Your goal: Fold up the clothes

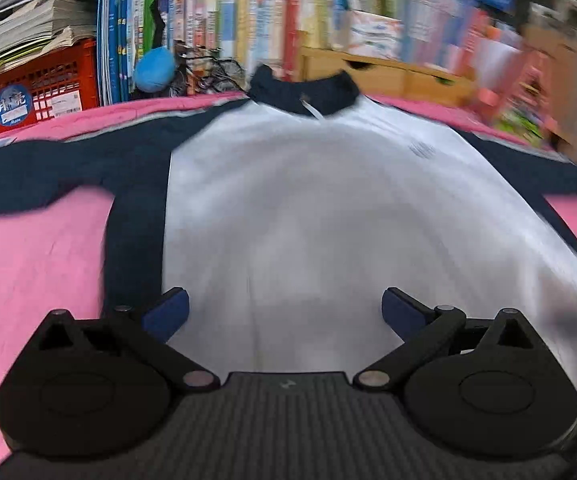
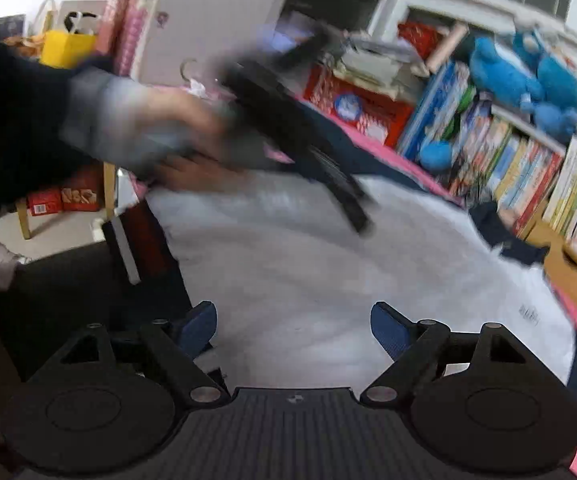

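Currently, jacket [image 1: 308,208] lies flat on pink bed [image 1: 40,264], collar toward bookshelf [image 1: 248,20]. Left gripper [image 1: 284,312] and right gripper [image 2: 292,326] hover above jacket, both wide, empty.

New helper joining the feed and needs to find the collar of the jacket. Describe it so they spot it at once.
Start from the pink bedspread, where a white jacket with navy sleeves lies spread flat. Follow the white panel to its far end, toward the bookshelf. The collar is the dark navy band there, with a small white tag hanging below it.
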`<state>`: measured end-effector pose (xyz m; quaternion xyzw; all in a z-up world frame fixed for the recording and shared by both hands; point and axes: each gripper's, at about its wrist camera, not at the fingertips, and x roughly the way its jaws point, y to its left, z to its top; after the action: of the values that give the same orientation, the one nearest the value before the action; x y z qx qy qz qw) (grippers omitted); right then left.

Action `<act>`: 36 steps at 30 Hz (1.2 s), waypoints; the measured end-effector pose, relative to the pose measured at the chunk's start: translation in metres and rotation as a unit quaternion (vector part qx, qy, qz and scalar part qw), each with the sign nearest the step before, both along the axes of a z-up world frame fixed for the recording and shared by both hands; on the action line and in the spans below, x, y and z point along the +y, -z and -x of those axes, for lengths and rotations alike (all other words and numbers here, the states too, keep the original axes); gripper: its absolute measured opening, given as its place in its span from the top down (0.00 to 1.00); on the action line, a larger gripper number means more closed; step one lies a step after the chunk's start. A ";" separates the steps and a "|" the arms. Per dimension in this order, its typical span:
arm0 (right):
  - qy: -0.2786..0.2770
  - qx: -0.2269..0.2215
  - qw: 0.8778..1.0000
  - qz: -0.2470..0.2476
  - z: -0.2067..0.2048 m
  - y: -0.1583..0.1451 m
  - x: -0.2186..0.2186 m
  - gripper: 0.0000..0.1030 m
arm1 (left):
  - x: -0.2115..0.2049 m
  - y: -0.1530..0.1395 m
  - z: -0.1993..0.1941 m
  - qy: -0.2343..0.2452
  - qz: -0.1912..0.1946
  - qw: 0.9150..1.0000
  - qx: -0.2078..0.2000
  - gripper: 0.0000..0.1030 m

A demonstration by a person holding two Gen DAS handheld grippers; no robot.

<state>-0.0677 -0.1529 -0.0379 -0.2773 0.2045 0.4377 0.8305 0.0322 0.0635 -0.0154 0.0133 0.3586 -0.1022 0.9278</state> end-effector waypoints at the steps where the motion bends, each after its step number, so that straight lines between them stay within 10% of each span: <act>1: 0.005 0.010 1.000 -0.002 -0.005 0.005 -0.006 0.18 | 0.003 0.004 0.021 0.007 -0.012 1.000 -0.004 0.00; 11: 0.139 -0.023 0.990 0.023 -0.010 -0.001 -0.134 0.09 | 0.031 -0.004 0.071 -0.010 -0.024 1.000 -0.005 0.00; 18: 0.332 -0.009 0.941 -0.069 -0.025 -0.048 -0.233 0.10 | 0.022 -0.049 0.029 -0.008 -0.009 0.999 -0.045 0.00; 28: 0.668 0.031 0.710 -0.219 -0.189 -0.061 -0.428 0.11 | -0.011 -0.020 -0.069 -0.047 -0.022 0.999 -0.008 0.00; 33: 0.709 0.111 0.643 -0.268 -0.241 -0.033 -0.479 0.11 | 0.006 0.004 -0.085 -0.087 -0.037 0.995 0.015 0.00; 35: 0.719 0.136 0.623 -0.277 -0.254 -0.022 -0.487 0.26 | 0.015 0.008 -0.086 -0.094 -0.031 0.995 0.009 0.00; 36: 0.722 0.146 0.612 -0.288 -0.257 -0.016 -0.489 0.65 | 0.016 0.008 -0.085 -0.091 -0.035 0.995 0.005 0.00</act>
<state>0.1897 -0.6423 -0.0222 0.2811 0.3210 -0.2327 0.8739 0.1176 0.0795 -0.0230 0.0126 0.3660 -0.0053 0.9305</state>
